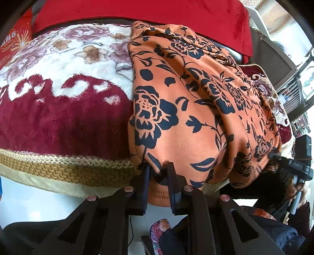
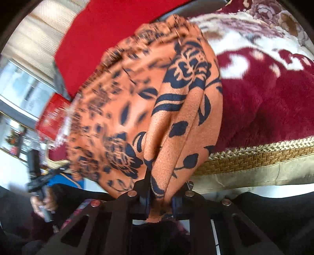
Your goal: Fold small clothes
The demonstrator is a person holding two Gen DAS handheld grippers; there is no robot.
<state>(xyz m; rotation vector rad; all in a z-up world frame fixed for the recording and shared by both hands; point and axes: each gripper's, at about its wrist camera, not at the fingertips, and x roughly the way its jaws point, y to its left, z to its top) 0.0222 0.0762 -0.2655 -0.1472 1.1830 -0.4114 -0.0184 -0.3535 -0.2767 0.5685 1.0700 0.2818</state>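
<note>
An orange garment with a black flower print (image 1: 188, 102) lies over the near edge of a plush blanket, its hem hanging off the front. My left gripper (image 1: 158, 173) is shut on the hem at the garment's near left corner, with cloth bunched between its fingers. In the right wrist view the same garment (image 2: 137, 109) is blurred, and my right gripper (image 2: 161, 193) is shut on a pinched fold of its near edge. The right gripper (image 1: 288, 163) also shows at the far right of the left wrist view, at the garment's other corner.
The dark red, white-flowered blanket (image 1: 64, 117) has a gold woven border (image 1: 64, 166) along its front edge. A bright red cloth (image 1: 147, 13) lies behind the garment. A hand (image 2: 43, 204) holds the other gripper at lower left in the right wrist view. Windows show at the sides.
</note>
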